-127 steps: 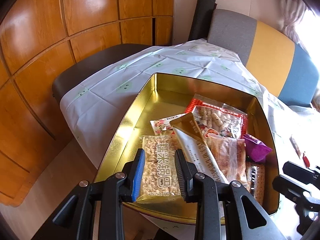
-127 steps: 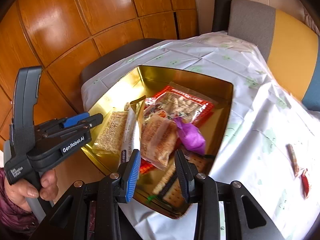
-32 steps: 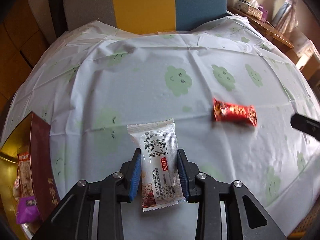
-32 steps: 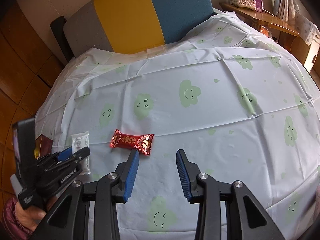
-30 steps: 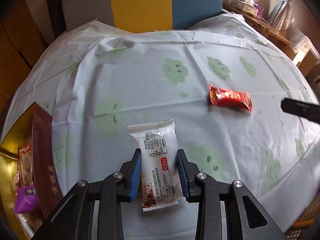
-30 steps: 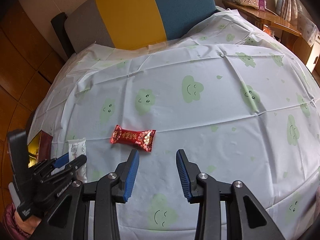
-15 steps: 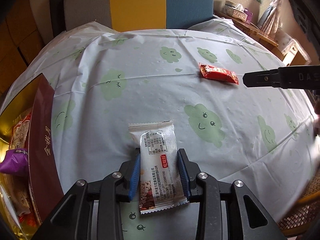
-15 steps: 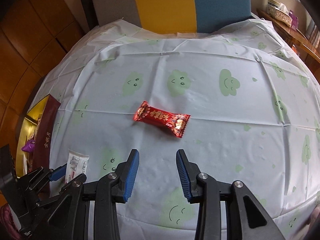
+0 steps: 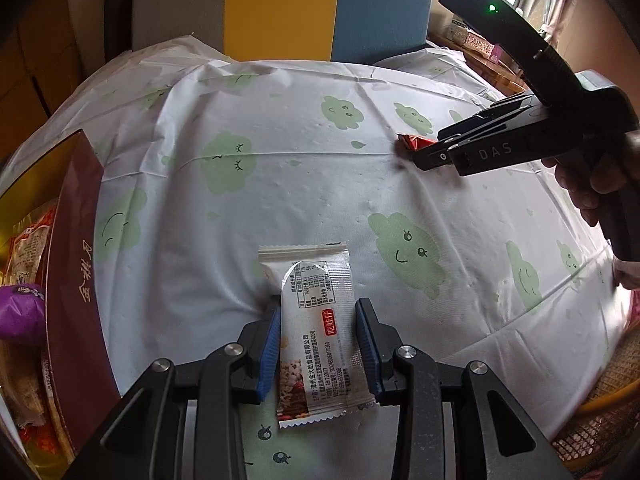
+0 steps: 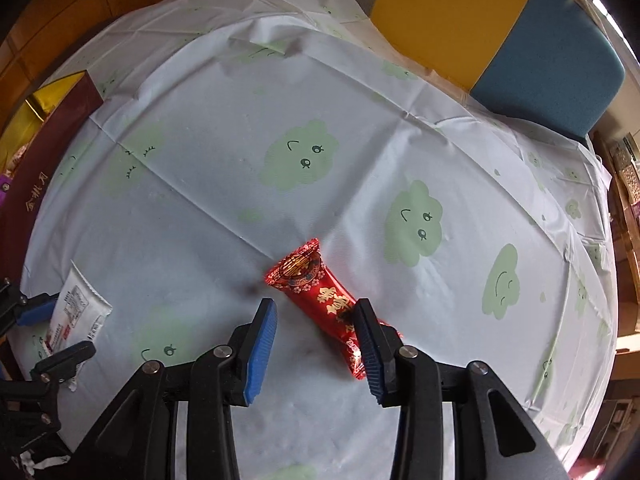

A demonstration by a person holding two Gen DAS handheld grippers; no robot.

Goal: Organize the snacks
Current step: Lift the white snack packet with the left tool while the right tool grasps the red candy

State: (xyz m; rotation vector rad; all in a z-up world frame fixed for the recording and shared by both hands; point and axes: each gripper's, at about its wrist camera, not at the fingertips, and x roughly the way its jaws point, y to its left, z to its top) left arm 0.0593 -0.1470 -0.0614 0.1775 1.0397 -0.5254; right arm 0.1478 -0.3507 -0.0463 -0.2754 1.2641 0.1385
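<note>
Two loose packets [image 9: 316, 320] beside tin [image 9: 76, 248]

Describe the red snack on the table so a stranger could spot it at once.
Start at the table with the white tablecloth printed with green clouds. Out on the open cloth, away from the gift box at its edge, lies the red snack, under the right hand-held gripper, whose jaws are opening. It is shiny red foil with gold print; the white snack is pale with black text.
</note>
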